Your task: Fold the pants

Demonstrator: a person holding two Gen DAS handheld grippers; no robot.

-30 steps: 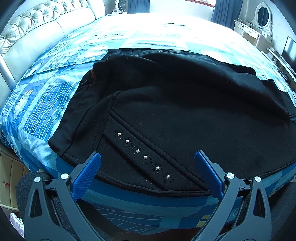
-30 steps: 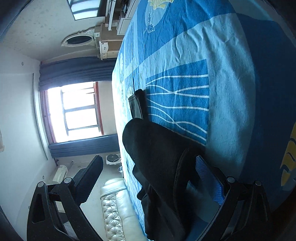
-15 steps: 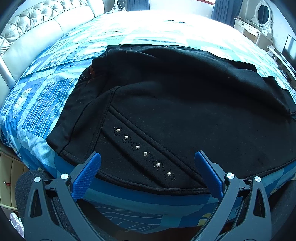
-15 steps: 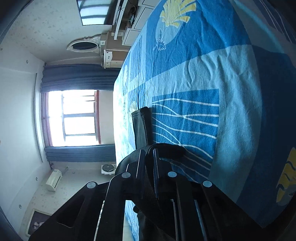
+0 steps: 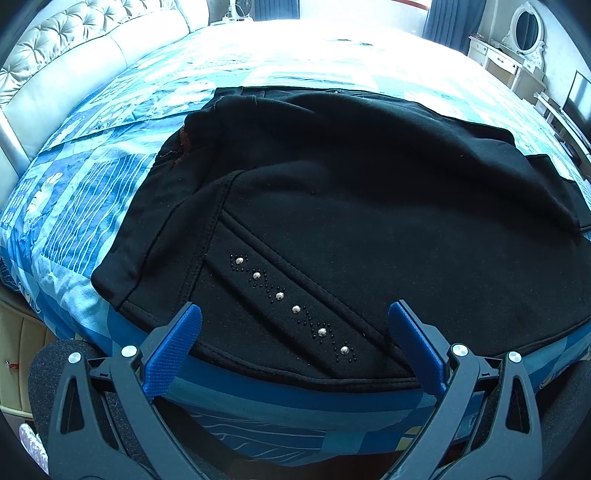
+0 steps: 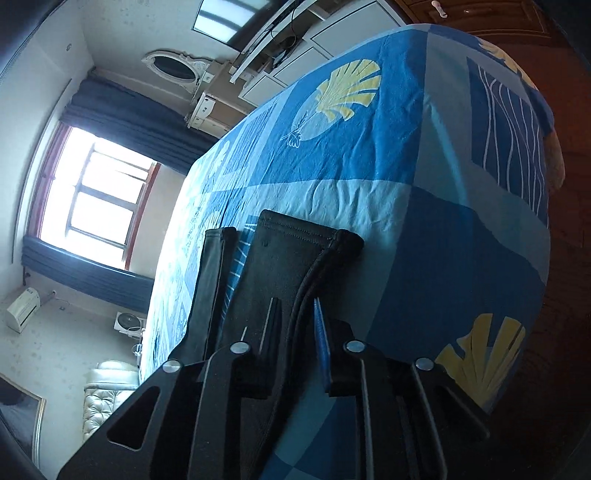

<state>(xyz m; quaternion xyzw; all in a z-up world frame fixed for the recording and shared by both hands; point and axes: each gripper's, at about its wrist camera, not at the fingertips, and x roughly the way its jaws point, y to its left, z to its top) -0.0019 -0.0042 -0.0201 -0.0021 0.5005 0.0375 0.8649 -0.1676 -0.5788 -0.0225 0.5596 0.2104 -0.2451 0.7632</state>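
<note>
Black pants [image 5: 332, 184] lie spread on the blue patterned bedcover [image 5: 92, 192], waist at the near edge, with a row of silver studs [image 5: 295, 309] on the front. My left gripper [image 5: 295, 314] hovers over that waist, open and empty, its blue pads [image 5: 173, 347] wide apart. In the right wrist view a pants leg [image 6: 295, 251] ends in a stitched hem on the cover, beside a second dark strip [image 6: 212, 280]. My right gripper [image 6: 297, 314] has the leg's folded side edge between its pads. Its jaws are opening, and the fabric still fills the narrow gap.
A tufted pale headboard [image 5: 74, 55] lines the left. A white dresser with oval mirror [image 5: 524, 26] and a screen [image 5: 580, 99] stand at the right. The bed's far corner drops to a wooden floor [image 6: 569, 221]. A bright window [image 6: 99, 199] is behind.
The right gripper went from wide open around the leg to tightly shut, then rolled and rose; its jaws now stand slightly apart on the fabric. The left gripper kept still.
</note>
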